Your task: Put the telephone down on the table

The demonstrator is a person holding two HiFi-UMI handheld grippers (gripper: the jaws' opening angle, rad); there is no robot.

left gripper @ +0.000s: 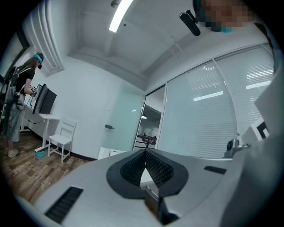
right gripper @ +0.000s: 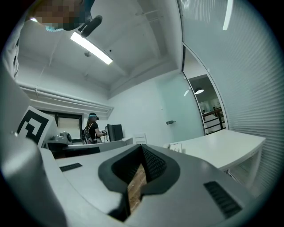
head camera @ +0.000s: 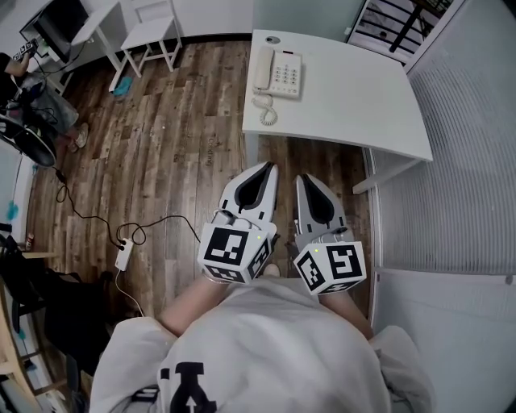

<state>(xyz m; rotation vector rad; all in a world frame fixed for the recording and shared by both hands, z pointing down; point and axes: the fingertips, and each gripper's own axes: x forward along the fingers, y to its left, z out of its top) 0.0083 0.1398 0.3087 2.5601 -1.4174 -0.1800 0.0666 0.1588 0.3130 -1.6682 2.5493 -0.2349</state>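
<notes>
A cream telephone (head camera: 278, 73) with its handset on the cradle and a coiled cord rests near the left edge of the white table (head camera: 355, 105), ahead of me. My left gripper (head camera: 268, 165) and right gripper (head camera: 302, 177) hang side by side over the wooden floor, well short of the table, both shut and empty. In the left gripper view the left gripper (left gripper: 145, 151) has its jaws closed together. Through the right gripper view the right gripper (right gripper: 142, 147) points toward the table (right gripper: 222, 148), where the telephone (right gripper: 176, 148) shows small at its near corner.
A white chair (head camera: 153, 32) and a desk with a monitor (head camera: 56, 24) stand at the far left, with a person (head camera: 32, 97) beside them. A power strip and cable (head camera: 125, 250) lie on the floor to my left. A blinds-covered glass wall (head camera: 468, 161) runs along the right.
</notes>
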